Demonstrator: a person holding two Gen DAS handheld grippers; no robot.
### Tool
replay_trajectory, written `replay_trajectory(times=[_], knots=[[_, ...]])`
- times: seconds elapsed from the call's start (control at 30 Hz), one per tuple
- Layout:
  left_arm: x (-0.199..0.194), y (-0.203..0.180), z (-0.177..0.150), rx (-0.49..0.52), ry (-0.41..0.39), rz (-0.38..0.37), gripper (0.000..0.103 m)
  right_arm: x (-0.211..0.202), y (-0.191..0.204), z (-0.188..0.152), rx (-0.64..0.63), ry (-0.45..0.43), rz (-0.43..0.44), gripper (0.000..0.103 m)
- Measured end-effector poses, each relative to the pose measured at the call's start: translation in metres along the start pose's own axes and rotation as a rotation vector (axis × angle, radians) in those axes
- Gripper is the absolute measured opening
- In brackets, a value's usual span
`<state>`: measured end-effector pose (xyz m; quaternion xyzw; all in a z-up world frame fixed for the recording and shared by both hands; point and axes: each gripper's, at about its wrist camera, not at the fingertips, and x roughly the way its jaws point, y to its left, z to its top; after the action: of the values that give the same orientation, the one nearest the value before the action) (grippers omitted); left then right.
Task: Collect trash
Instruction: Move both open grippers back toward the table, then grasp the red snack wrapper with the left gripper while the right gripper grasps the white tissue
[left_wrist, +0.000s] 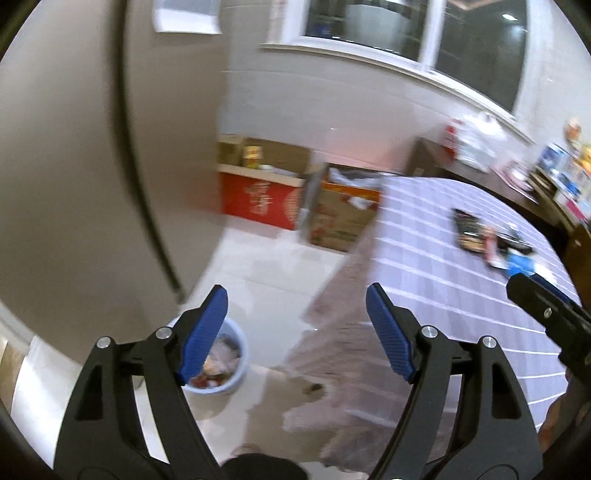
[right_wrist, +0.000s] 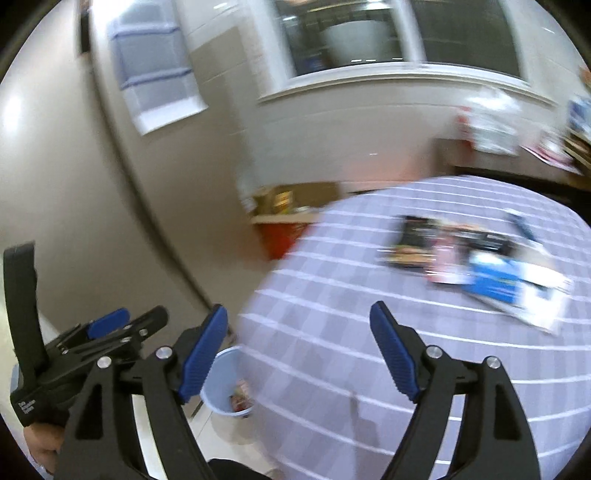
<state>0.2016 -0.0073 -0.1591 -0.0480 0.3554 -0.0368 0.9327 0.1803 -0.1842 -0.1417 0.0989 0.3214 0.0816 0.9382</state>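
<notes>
1. Trash (left_wrist: 487, 243) lies far across the checked surface (left_wrist: 443, 295); our left gripper (left_wrist: 295, 328) has its fingers spread and empty above the bin (left_wrist: 236, 369) on the floor, so we should reach right.
2. Wrappers (right_wrist: 472, 266) sit well ahead of our right gripper (right_wrist: 299, 354), fingers spread, nothing between; boxes (right_wrist: 280, 221) stand beyond the edge.

The left claw (left_wrist: 295, 314) is black with ribbed blue pads (left_wrist: 203, 332), and the right claw (right_wrist: 299, 332) wears the same black and blue. The bench (left_wrist: 443, 280) is covered in a lilac-grey check crossed by thin white lines. On it lie wrappers (right_wrist: 476, 258) in black, pink, bright blue and white. The bin (left_wrist: 234, 369) on the floor is pale blue, its contents white, tan and red. The floor (left_wrist: 266, 266) is off-white tile. Against the pale grey wall (left_wrist: 314, 110) stands a red box (left_wrist: 258, 199) with white markings, beside a brown carton (left_wrist: 343, 218) printed orange and red.
</notes>
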Motion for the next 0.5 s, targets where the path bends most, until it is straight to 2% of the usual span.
replay_trajectory(times=[0.17, 0.27, 0.33, 0.5], knots=[[0.009, -0.077, 0.001, 0.093, 0.024, -0.082, 0.076, -0.028, -0.097, -0.008, 0.142, -0.026, -0.158, 0.079], [0.013, -0.112, 0.001, 0.148, 0.035, -0.108, 0.076, -0.038, -0.147, -0.016, 0.251, -0.025, -0.197, 0.079], [0.017, -0.131, 0.002, 0.18, 0.04, -0.118, 0.077, -0.04, -0.175, -0.019, 0.323, -0.022, -0.193, 0.079], [0.025, -0.161, 0.009, 0.234, 0.044, -0.117, 0.077, -0.019, -0.224, -0.013, 0.474, 0.002, -0.043, 0.079]])
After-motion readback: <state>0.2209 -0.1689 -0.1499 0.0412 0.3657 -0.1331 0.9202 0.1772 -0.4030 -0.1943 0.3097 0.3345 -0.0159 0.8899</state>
